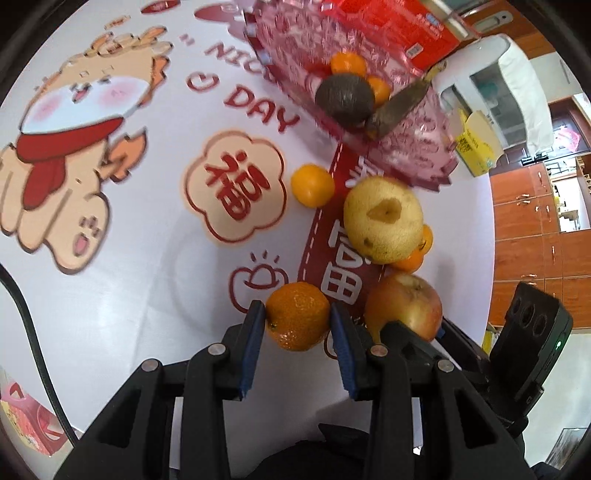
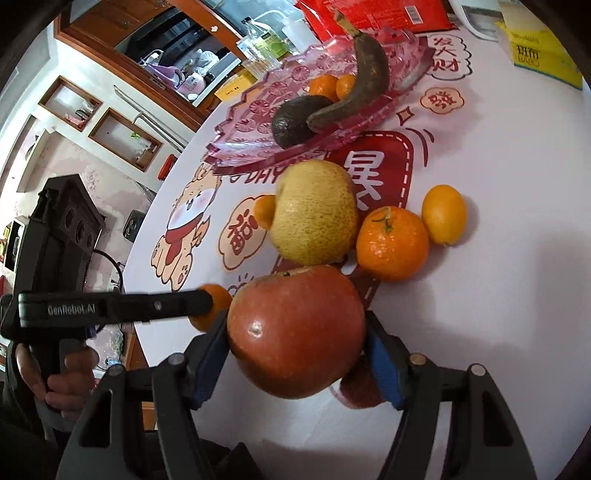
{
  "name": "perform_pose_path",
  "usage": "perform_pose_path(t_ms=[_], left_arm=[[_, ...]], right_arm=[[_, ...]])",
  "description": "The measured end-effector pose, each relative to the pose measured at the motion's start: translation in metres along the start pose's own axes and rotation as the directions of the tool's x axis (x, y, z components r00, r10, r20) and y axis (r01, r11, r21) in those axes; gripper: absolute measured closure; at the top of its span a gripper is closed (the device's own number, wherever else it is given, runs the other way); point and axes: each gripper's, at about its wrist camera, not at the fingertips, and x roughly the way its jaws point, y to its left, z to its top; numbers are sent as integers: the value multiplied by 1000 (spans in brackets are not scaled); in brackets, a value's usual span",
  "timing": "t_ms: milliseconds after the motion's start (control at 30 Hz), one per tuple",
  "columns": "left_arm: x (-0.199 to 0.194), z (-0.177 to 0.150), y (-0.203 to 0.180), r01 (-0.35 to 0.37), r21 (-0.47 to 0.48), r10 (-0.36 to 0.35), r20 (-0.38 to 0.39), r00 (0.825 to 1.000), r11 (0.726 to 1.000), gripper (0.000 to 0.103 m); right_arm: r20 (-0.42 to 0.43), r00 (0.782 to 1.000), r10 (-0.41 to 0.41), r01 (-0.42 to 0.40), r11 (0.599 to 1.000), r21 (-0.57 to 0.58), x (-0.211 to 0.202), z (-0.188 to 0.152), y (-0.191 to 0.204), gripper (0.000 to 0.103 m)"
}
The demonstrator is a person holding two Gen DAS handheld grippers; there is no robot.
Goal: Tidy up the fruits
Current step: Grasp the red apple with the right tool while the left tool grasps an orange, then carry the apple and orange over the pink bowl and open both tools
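Observation:
My left gripper (image 1: 297, 317) is shut on a tangerine (image 1: 297, 320) just above the table; both show in the right wrist view, the gripper (image 2: 207, 304) and its tangerine (image 2: 216, 295). My right gripper (image 2: 295, 332) is shut on a red apple (image 2: 295, 330), also seen in the left wrist view (image 1: 404, 304). A yellow pear (image 1: 384, 218) (image 2: 314, 212) lies beyond them. A pink glass tray (image 1: 417, 147) (image 2: 251, 122) holds an avocado (image 1: 345, 98) (image 2: 299, 120), a dark banana (image 1: 402, 105) (image 2: 364, 77) and two tangerines (image 1: 349, 62) (image 2: 323, 86).
Loose citrus lie on the printed tablecloth: one tangerine (image 1: 312, 184) left of the pear, another (image 2: 391, 243) and a small yellow-orange fruit (image 2: 443, 214) on its right. A red packet (image 1: 391, 26), a yellow box (image 1: 476, 147) and a white appliance (image 1: 491, 66) stand behind the tray.

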Motion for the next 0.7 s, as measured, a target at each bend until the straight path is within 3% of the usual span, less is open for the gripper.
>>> perform_pose_path(t_ms=[233, 500, 700], left_arm=[[-55, 15, -1, 6, 45, -10, 102, 995, 999, 68], [-120, 55, -11, 13, 131, -45, 242, 969, 991, 68], [-146, 91, -18, 11, 199, -67, 279, 958, 980, 68]], right_arm=[[43, 999, -20, 21, 999, -39, -16, -4, 23, 34], [97, 994, -47, 53, 997, -64, -24, 2, 55, 34], [171, 984, -53, 62, 997, -46, -27, 20, 79, 34]])
